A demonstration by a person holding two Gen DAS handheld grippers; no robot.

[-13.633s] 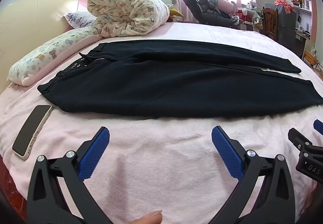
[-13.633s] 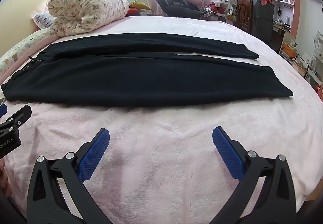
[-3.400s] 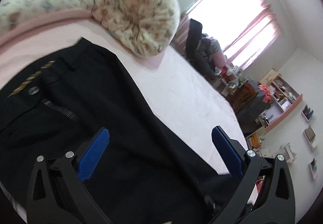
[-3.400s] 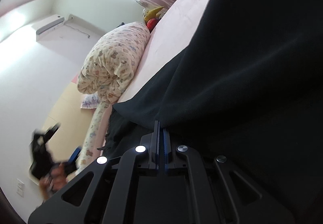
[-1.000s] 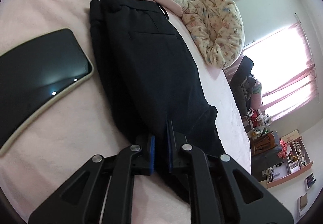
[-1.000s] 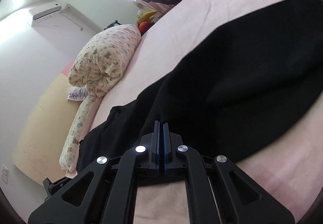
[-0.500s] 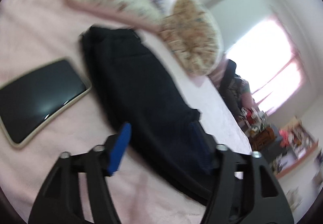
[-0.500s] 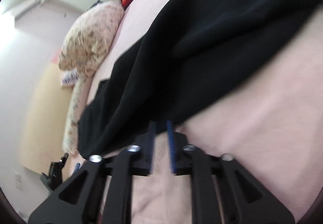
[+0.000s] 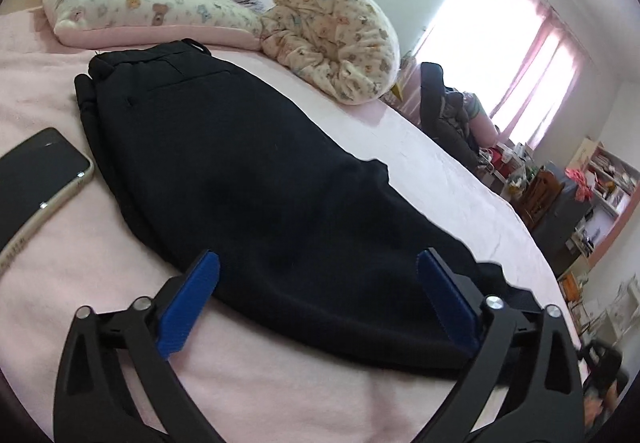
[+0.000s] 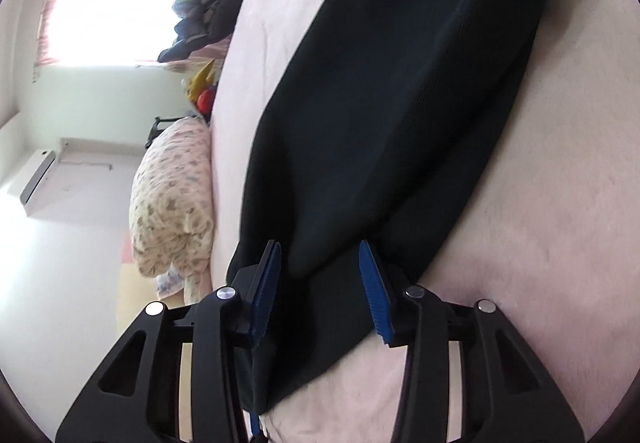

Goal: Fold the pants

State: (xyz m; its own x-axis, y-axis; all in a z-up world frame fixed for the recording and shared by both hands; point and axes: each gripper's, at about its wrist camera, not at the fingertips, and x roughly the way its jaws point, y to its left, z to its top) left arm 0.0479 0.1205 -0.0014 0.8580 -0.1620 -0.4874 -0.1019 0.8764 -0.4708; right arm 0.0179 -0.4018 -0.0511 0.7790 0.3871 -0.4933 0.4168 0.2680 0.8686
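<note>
Since a second ago: both sets of jaws were clamped on the black pants [image 9: 256, 179] and have just been opening – cloth is no longer pinched by either.
Left gripper [image 9: 316, 295]: spread as wide as it gets, blue pads [image 9: 188, 307] set either side of the near fold edge, low centre of the left view; nothing is pressed.
Right gripper [image 10: 320, 291]: parted about halfway, view rolled sideways; cloth is seen between the pads [image 10: 374, 295] at lower centre, but it isn't squeezed.
Pants: laid doubled over lengthwise on the pink bed cover [image 9: 440, 179], running from upper left to lower right in the left view – waistband end at upper left, back pocket seam facing up.
Phone [image 9: 36, 179]: screen up at the left edge of the left view, just beside the pants, not touching as far as can be told.
Pillow [image 9: 148, 11]: bear print, at the top left behind the waistband.
Rolled quilt [image 9: 332, 47]: top centre, just beyond the far edge of the pants.
Background: pink curtains [image 9: 532, 55] at upper right, shelves [image 9: 608, 183] at the right edge; a bit of motion blur there.
</note>
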